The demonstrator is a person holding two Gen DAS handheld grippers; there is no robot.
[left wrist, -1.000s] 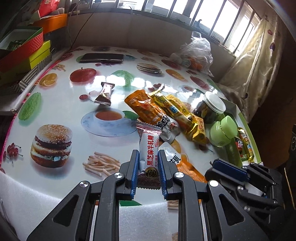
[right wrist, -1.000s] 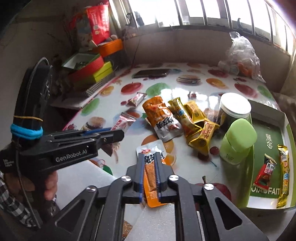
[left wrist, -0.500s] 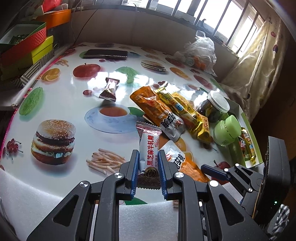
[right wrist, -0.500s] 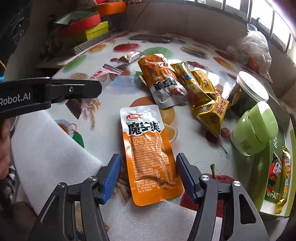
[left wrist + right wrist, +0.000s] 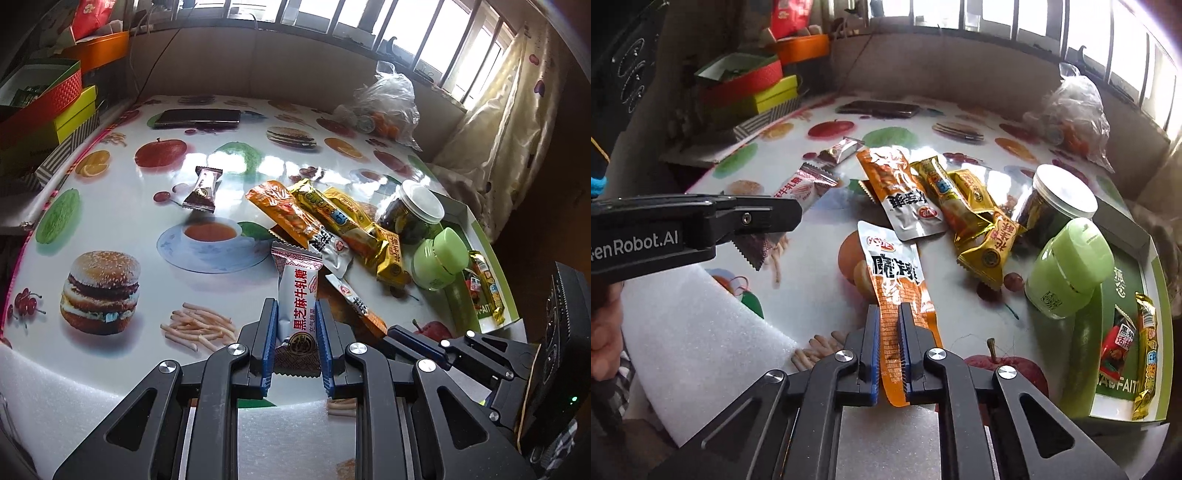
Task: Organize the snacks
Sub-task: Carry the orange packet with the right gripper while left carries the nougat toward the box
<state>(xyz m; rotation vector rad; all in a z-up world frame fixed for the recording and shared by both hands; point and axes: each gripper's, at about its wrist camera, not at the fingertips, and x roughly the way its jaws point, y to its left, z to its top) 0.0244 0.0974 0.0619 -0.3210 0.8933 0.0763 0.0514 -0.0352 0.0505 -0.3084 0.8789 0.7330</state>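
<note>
Change: half a second ago the right gripper stood wide open over the orange pouch; now it is clenched on the pouch's near end.
Left gripper: clamped on the white candy, held clear above the desk's near edge, unchanged.
Pouch: long axis runs straight away from the right gripper; far end seems to touch the desk, though I cannot tell for sure.
Key relation: the green tray sits at the desk's right edge, to the right of both grippers; the right one is nearer it.
Tray contents: a red packet and a yellow stick lie in it already.
In the way: a green jar and a dark jar stand at the tray's left side, between pouch and tray; a green gourd-like piece lies along the tray's near-left rim.
Loose snacks: big orange pack, yellow packs mid-desk; a brown candy farther back.
Judgement: the pouch probably goes over the jars into the tray; lift first to clear the green jar.
</note>
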